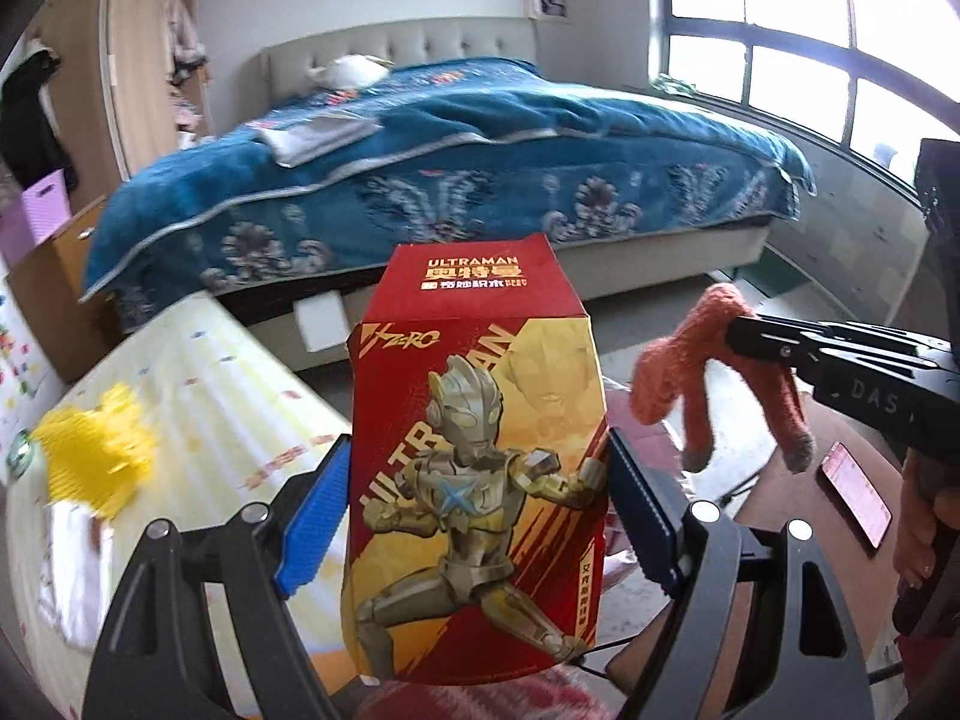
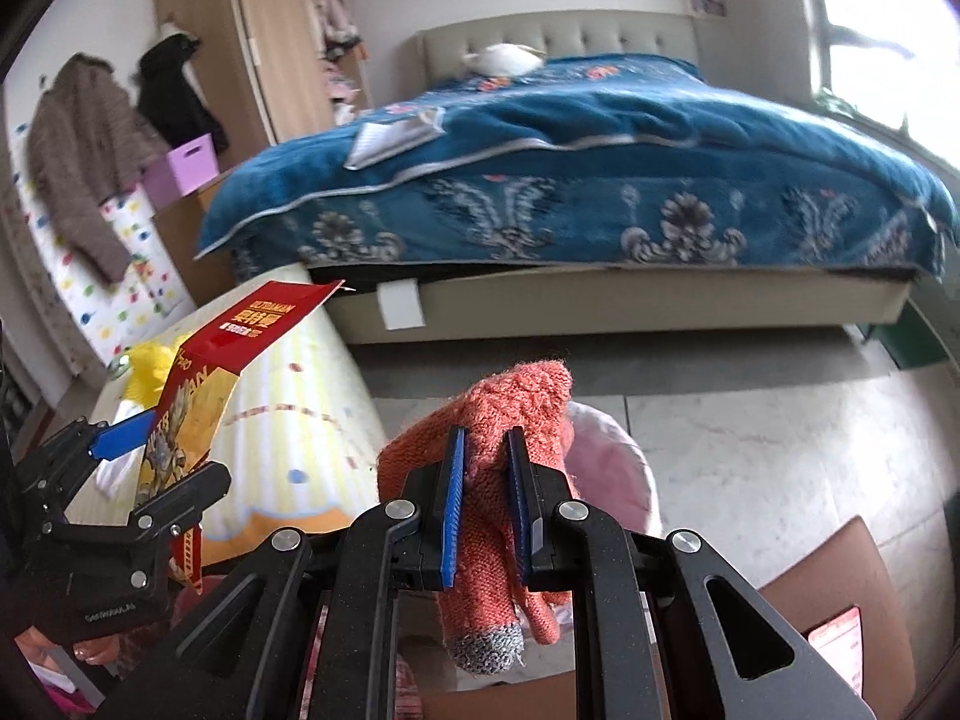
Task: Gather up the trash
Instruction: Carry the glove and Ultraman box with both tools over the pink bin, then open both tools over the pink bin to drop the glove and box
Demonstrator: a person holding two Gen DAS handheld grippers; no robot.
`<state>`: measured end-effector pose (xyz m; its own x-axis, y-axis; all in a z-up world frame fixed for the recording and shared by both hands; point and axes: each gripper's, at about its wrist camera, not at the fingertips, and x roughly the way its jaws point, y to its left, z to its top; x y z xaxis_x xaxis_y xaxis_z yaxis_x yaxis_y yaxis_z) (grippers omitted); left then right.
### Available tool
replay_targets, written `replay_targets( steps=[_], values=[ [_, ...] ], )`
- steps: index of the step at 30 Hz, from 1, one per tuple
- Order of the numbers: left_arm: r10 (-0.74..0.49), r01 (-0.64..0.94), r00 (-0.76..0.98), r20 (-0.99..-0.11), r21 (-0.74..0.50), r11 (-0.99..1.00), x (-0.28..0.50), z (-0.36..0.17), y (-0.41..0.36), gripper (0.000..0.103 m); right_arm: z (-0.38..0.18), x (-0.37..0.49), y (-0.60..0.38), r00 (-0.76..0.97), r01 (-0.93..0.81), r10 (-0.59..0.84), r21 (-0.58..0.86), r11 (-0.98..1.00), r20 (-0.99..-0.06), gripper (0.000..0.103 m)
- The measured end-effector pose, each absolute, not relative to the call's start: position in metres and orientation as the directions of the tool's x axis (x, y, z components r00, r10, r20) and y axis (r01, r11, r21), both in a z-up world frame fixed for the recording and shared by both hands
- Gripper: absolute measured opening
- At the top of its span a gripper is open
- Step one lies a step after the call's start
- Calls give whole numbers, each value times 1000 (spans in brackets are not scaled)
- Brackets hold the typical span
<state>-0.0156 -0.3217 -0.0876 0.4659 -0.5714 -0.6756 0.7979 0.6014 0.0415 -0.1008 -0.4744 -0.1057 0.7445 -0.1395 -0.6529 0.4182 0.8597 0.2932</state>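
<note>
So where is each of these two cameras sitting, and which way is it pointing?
Left wrist: rides the left gripper, facing the bed; its fingers clamp a red Ultraman box; the right gripper enters from the right.
Right wrist: rides the right gripper, also bedward; its fingers pinch an orange knit glove; the left gripper shows at left.
Shared: bed, box, glove, yellow striped mat.

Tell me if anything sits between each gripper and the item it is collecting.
Nothing visible does. The left gripper is already shut on the red and gold Ultraman cardboard box, and the right gripper is shut on the orange knitted glove. No trash bin is in view.
</note>
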Motion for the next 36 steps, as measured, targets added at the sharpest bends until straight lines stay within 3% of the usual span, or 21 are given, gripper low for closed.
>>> replay_targets(
  steps=[10,14,16,18,26,36],
  values=[
    [-569,823,381,-728,-13,568,6,-113,-372,79,-137,-84,-515,705,458,-138,297,838,-696,15],
    [-569,809,375,-732,-42,586,19,-115,-379,91,-147,-70,-523,689,463,-133,292,837,-712,18],
    [-571,803,383,-726,-43,594,22,-115,-377,94,-152,-65,-528,681,469,-127,297,832,-721,33],
    [-564,801,399,-723,-25,598,22,-113,-374,94,-153,-64,-531,678,477,-130,299,827,-723,40],
    [-556,768,460,-692,-4,641,19,-94,-344,94,-148,-70,-522,693,477,-140,306,824,-707,40],
    [-515,698,564,-646,40,715,6,-61,-280,94,-98,-80,-469,761,377,-128,274,885,-636,40]
  ],
)
